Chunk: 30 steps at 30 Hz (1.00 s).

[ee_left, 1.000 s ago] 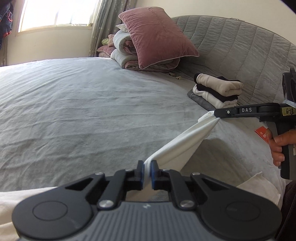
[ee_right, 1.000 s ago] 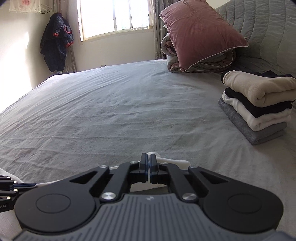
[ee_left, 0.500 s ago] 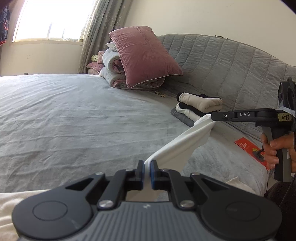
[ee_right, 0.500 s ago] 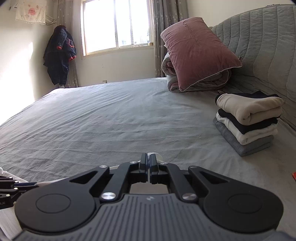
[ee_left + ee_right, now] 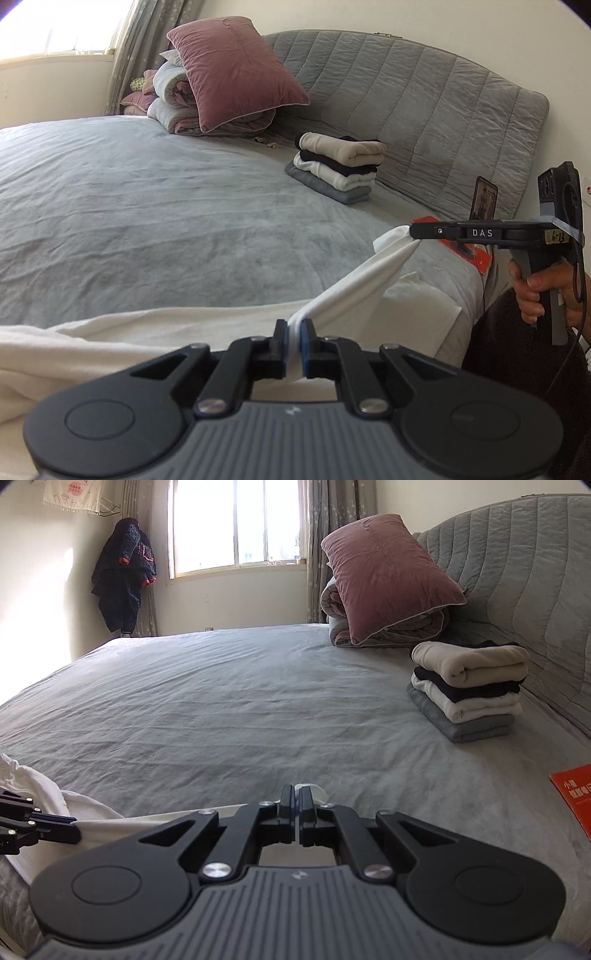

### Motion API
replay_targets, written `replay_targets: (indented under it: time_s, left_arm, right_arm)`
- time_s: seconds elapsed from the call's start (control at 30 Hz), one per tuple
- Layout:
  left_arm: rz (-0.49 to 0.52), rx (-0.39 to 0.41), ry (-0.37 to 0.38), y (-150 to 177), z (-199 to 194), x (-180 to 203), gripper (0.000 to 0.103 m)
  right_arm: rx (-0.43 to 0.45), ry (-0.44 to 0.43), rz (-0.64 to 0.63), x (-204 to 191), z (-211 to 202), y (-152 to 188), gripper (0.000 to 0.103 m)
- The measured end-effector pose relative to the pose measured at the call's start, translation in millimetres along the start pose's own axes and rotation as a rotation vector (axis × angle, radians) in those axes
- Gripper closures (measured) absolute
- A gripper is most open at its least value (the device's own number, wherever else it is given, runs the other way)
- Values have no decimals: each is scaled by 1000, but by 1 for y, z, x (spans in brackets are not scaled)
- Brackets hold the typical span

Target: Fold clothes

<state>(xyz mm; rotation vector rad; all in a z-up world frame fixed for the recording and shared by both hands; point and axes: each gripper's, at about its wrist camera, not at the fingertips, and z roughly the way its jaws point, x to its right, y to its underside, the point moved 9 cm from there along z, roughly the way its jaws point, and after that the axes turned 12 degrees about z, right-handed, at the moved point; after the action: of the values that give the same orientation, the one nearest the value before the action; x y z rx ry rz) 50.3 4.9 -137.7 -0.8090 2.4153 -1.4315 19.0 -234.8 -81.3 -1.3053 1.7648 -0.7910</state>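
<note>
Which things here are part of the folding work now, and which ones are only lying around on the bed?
In use:
- white garment, stretched between both grippers
- left gripper, shut on it
- right gripper, shut on it
- stack of folded clothes

Just lying about:
- pink pillow on rolled quilt
- red booklet
- dark jacket hanging by the window

My black claws with blue pads, left gripper and right gripper, pinch a plain white cotton garment. Beneath lies a pale grey bed sheet, backed by a grey quilted headboard stitched in stripes. I see a dusky pink velvet pillow, a beige-black-white-grey folded clothes stack, a red booklet and a navy hanging jacket.
</note>
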Motion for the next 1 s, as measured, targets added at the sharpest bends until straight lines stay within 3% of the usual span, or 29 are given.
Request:
replay_targets:
  time_s: [0.2, 0.37, 0.43, 0.6, 0.67, 0.73, 1.0]
  left_arm:
    - [18, -71, 19, 25, 2, 9, 95]
    - [20, -96, 44, 31, -2, 8, 93]
    - [17, -105, 48, 32, -5, 7, 89]
    - [-4, -91, 5, 28, -17, -4, 68]
    - [-14, -87, -28, 27, -23, -12, 64]
    - [-24, -83, -60, 26, -29, -20, 59]
    - [-70, -93, -200, 30, -53, -62, 58]
  right_arm:
    - [-132, 37, 37, 10, 8, 57, 102]
    - [-186, 49, 32, 10, 8, 80, 99]
    - [-182, 42, 33, 9, 4, 79, 90]
    - [-170, 13, 45, 7, -4, 69, 88]
    - [-167, 2, 50, 4, -4, 65, 82]
    - [-161, -15, 56, 0, -4, 61, 62]
    - [-176, -146, -19, -49, 5, 49, 62]
